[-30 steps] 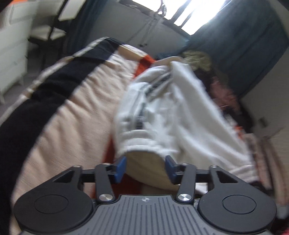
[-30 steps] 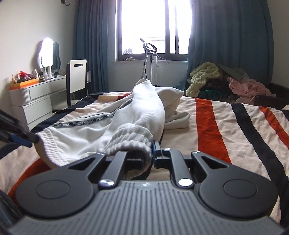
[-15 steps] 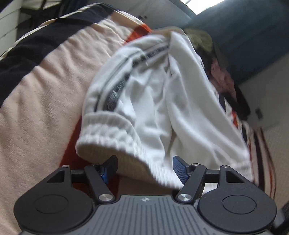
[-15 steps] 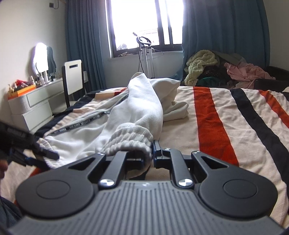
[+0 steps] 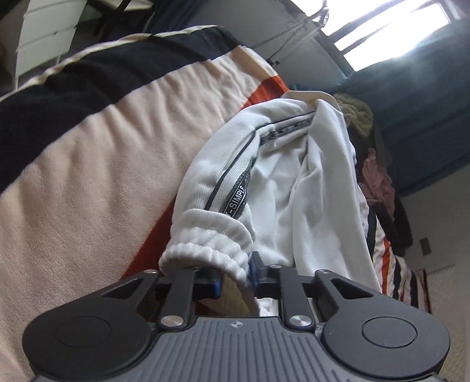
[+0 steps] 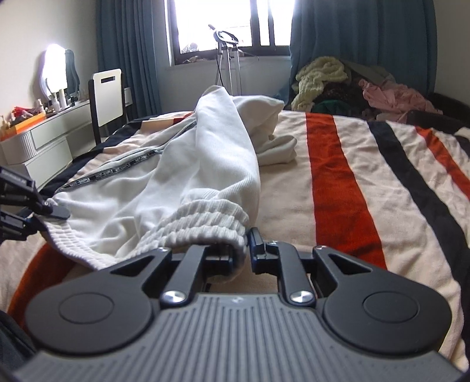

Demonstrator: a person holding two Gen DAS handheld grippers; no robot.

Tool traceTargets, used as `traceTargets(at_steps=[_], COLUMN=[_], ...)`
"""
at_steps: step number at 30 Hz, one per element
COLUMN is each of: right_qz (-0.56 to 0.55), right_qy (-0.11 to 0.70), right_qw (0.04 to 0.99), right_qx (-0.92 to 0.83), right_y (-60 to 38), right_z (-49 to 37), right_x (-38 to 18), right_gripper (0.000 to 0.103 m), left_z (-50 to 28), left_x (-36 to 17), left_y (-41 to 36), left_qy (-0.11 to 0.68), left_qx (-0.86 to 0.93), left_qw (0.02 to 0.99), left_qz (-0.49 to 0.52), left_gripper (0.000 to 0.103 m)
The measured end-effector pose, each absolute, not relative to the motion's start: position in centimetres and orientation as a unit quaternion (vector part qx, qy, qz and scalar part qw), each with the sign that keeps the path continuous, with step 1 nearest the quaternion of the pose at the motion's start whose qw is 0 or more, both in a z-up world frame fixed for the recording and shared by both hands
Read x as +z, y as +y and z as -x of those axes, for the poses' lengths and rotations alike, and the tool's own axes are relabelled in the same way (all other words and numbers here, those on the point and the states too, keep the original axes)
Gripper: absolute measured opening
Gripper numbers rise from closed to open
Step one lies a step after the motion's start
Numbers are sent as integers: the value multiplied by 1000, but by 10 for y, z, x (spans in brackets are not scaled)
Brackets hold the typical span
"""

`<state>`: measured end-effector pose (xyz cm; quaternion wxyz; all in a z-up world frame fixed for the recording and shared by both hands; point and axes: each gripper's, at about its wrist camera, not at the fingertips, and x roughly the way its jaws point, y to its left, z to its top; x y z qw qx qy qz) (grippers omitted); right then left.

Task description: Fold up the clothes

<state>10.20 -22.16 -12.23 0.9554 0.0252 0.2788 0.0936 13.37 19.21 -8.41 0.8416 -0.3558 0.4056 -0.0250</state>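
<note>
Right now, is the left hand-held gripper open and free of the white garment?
No, the left hand-held gripper is shut on the ribbed waistband of the white garment.

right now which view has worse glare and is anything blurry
Right wrist view: the window is blown out white and the mirror flares, yet the white garment is sharp. Left wrist view: the window is overexposed too, the blanket slightly soft, with strong fisheye tilt.

A: What does the left matte-black hand-held gripper (image 5: 237, 277) look like?
B: Ribbed grey housing, two round black discs, silver screws, blue finger pads.
A: The right matte-black hand-held gripper (image 6: 241, 252)?
B: Identical.
</note>
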Motion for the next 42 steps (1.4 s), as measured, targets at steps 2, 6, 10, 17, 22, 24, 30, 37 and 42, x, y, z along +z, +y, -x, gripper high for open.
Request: traceTargets(at_steps=[2,6,10,17,22,24,30,37,42], right_qz=[-33,-67,-182,-341,-267,-212,-151,-184,-214], right_qy=[294,330,322,266,296,317,351,348,336], right_qw=[950,933,910,878,897,906,911,908,908], right_qx=[95,126,189,204,190,183,158,141,133], right_y=[-225,-234,-255,-288,-260,-243,-228,-239,-248], right_z=[-104,-105,-101,-112,-138,-145,-146,-143,-139], right_x=[-125,-130,-125,-124,-136,-142,-162,-160,-154], right_gripper=[20,58,60,34,22,22,23,24,24], left_z=[-131,-131,-141,-139,-142,-141,-138,-120,-106], left_x=[-80,-80,-91,-91,-91,-91,-88,-73,-56], left_y=[197,224,237,237,235,235,230,213,200], left_qy=[388,389,428,429,427,425,417,419,396], left_qx=[-17,29,54,46,44,42,35,26,43], left_qw=[847,841,833,842,845,845,851,870,896], left_qz=[362,374,346,324,319,322,317,261,196], left_gripper=[9,9,9,11,12,12,14,27,66])
